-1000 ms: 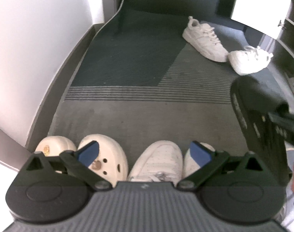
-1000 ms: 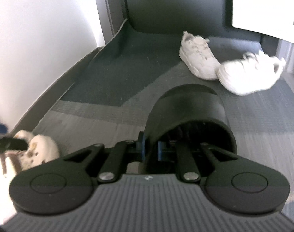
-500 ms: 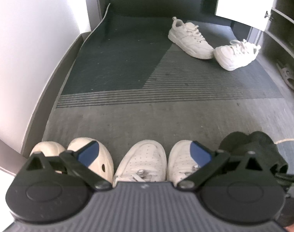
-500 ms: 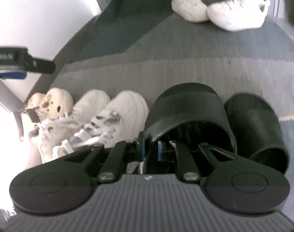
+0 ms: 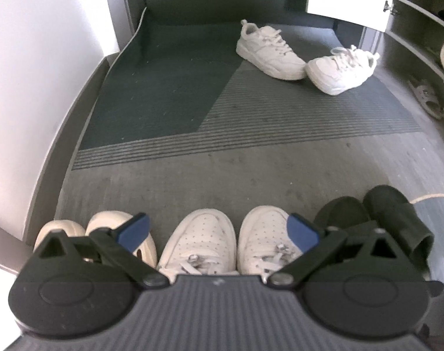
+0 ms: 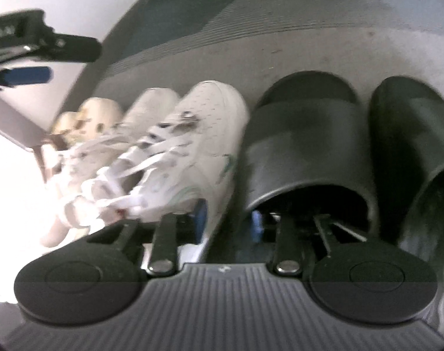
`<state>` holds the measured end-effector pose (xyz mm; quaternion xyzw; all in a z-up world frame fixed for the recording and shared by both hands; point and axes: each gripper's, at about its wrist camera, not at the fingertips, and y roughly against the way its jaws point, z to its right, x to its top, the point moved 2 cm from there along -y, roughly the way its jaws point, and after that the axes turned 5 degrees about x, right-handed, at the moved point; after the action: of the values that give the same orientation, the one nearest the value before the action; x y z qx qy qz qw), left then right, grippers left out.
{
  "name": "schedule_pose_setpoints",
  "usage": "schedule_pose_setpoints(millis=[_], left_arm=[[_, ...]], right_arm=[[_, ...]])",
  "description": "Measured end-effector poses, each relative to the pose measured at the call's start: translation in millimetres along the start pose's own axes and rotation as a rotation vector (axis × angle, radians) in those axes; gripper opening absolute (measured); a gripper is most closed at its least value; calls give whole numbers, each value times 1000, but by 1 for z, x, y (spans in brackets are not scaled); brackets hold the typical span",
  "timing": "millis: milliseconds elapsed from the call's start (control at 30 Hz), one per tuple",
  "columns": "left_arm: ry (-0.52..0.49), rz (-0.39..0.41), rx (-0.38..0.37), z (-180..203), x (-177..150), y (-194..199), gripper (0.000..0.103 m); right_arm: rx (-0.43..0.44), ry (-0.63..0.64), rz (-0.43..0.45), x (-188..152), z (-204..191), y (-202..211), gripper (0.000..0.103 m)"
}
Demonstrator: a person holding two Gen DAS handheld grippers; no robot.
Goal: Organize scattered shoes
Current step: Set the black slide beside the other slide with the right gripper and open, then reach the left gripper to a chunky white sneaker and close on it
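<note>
1. A black slide sat flat on the entry mat as the right gripper let go of it, its jaws parting, one blue pad outside the slide's edge and the other just under the strap, neither visibly pressing.

2. The slide lay sole down, toe pointing away, tight beside its partner, the second black slide, apparently so the pair reads as one unit at the right end of the row.

3. The row ran along the mat's near edge: two cream clogs at the left, a pair of white perforated sneakers in the middle, then the slides, all toes forward and nearly touching.

4. The left gripper hung above the sneakers with its jaws spread wide and nothing between them, seemingly kept clear of the work.

5. Two white lace-up trainers remained loose at the mat's far end, toes touching at an angle, judged to be the next pair to collect.

6. Open mat stretched between the row and those trainers, leaving a free path; the white wall closed the left side and a shoe rack the right.

7. The newly set slide pressed close to the nearest sneaker, so withdrawing the right jaws straight back looked safest.
</note>
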<state>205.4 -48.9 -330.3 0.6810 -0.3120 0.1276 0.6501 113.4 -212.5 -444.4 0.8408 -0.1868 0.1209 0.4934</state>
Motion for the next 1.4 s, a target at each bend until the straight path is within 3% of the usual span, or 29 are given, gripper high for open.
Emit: schedule_pose_setpoints(millis=[100, 133, 300, 467, 533, 700, 800, 967, 1100, 1200, 1300, 1400], left_arm=[[-3, 51, -25, -2, 6, 1, 101], [-5, 64, -37, -1, 9, 0, 101], [-155, 110, -115, 24, 39, -18, 101], [-341, 205, -195, 71, 99, -68, 101], [-379, 255, -208, 101, 139, -105, 101], [-316, 337, -227, 174, 211, -159, 100], [-350, 409, -247, 226, 228, -169, 100], [-565, 573, -264, 348, 232, -183, 100], [-657, 588, -271, 418, 231, -202, 100], [-705, 577, -223, 473, 235, -229, 99], [-686, 516, -159, 513, 251, -263, 87], [-610, 437, -96, 534, 271, -292, 87]], right_arm=[[49, 2, 42, 0, 2, 23, 74], [55, 16, 61, -1, 3, 34, 78], [61, 95, 179, 9, 11, 90, 80], [-28, 124, 234, 47, 43, 122, 80], [-73, 76, 256, 65, 67, 130, 80], [-111, -98, 346, 72, 108, 143, 80], [-115, -197, 384, 67, 127, 145, 80], [-133, -303, 421, 69, 168, 144, 80], [-147, -318, 448, 72, 206, 157, 80], [-155, -327, 470, 68, 230, 173, 80], [-162, -359, 488, 62, 256, 189, 80], [-178, -392, 495, 52, 281, 203, 80]])
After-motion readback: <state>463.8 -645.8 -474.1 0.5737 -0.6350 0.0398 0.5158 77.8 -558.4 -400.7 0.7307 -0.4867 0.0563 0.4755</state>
